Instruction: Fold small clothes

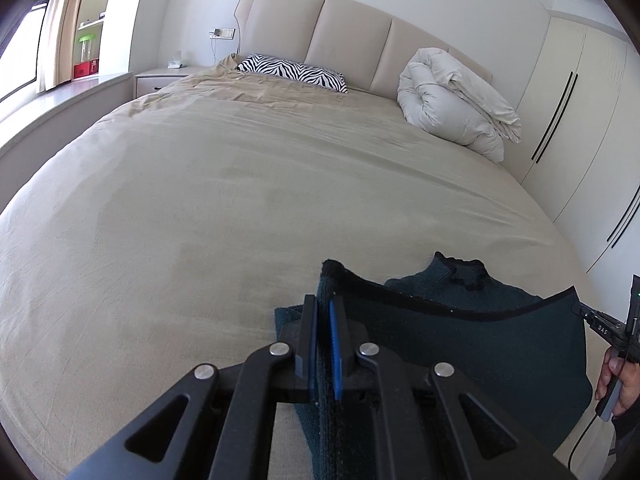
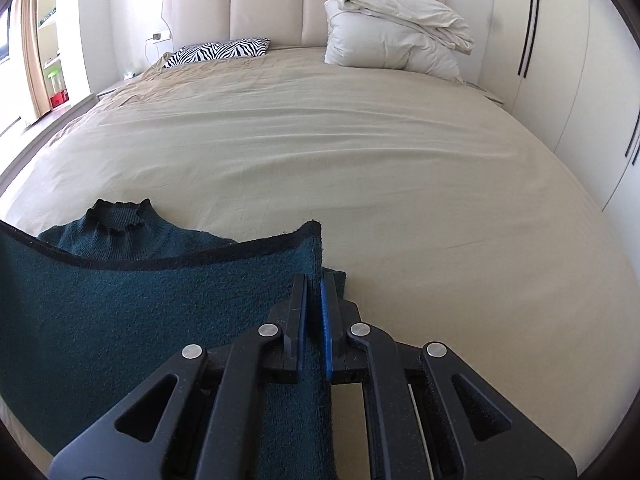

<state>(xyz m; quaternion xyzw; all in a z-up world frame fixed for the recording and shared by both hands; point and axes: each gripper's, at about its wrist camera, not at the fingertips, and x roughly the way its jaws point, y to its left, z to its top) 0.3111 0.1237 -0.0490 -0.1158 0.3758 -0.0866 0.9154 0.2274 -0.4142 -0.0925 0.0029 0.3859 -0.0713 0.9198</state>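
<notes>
left tool (image 1: 324, 312): clamped, level | right tool (image 2: 314, 292): clamped, level

From my left wrist view, small white letters "DAS" on the black body of the right hand-held gripper (image 1: 576, 307) at the frame's right edge, no other readable text anywhere I can see

The dark green knitted sweater (image 2: 120, 300) lies on the near part of the beige bed sheet (image 2: 360, 168), with the zebra-striped pillow (image 2: 218, 51) and the folded white duvet (image 2: 392, 36) behind it at the padded beige headboard (image 2: 264, 4).
</notes>
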